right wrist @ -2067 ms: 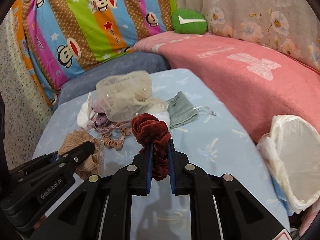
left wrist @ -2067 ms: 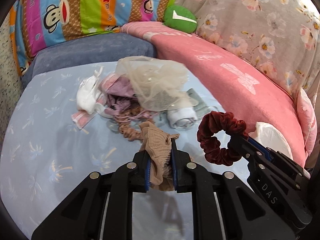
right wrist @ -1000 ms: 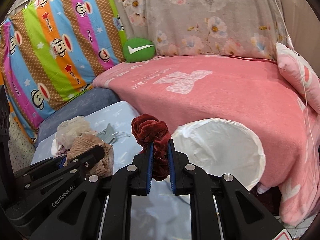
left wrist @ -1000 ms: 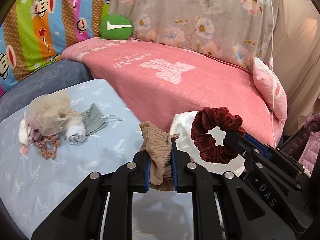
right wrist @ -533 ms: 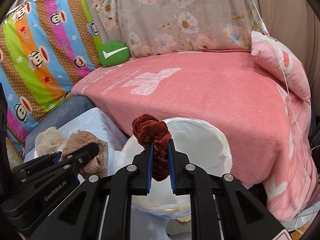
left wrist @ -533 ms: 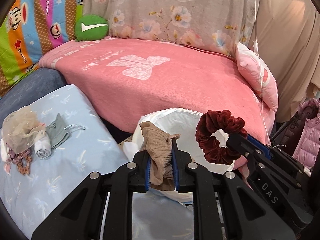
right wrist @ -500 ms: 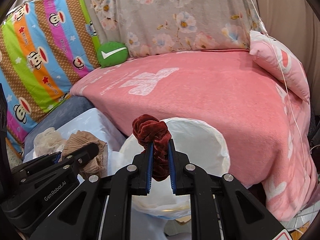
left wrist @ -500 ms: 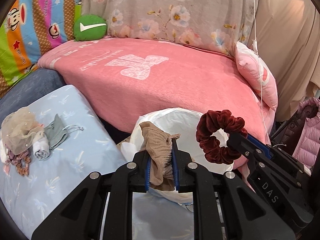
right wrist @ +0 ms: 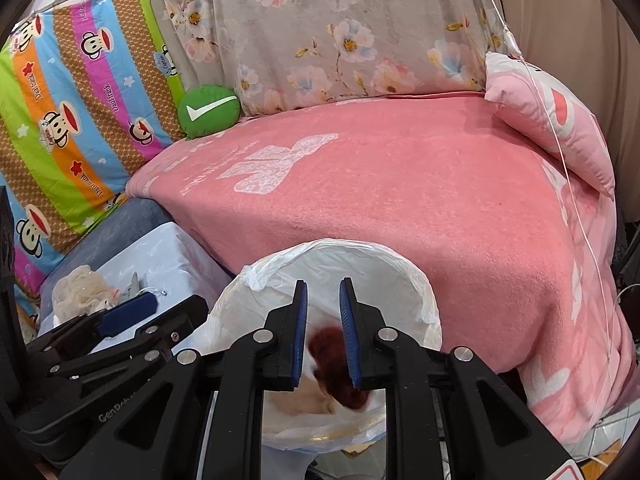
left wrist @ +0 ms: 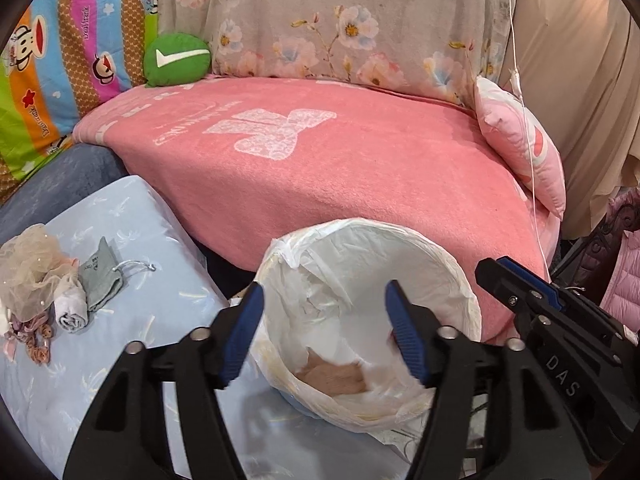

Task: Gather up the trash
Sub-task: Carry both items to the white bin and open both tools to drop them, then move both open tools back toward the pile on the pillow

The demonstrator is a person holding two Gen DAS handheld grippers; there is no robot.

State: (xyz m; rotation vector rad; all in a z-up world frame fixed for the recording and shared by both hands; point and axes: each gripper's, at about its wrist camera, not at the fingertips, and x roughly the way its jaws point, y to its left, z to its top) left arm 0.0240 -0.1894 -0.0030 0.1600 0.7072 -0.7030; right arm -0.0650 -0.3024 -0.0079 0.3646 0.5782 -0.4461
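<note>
My left gripper (left wrist: 324, 316) is spread wide with nothing between the pads, and my right gripper (right wrist: 323, 316) is parted too, though less, also empty. I hold both directly over the lined trash bin (left wrist: 448, 276) so releases fall inside: the tan knit cloth (left wrist: 336, 378) lies at the bottom of the bag, the dark red scrunchie (right wrist: 334, 364) beside it. More to collect sits on the blue cushion (left wrist: 120, 360): a net pouf (left wrist: 24, 268), a grey pouch (left wrist: 98, 280).

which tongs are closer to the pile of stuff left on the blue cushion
Left. The left tongs hang over the lined bin, beside the pile; the right tongs sit on the bin's far side.
</note>
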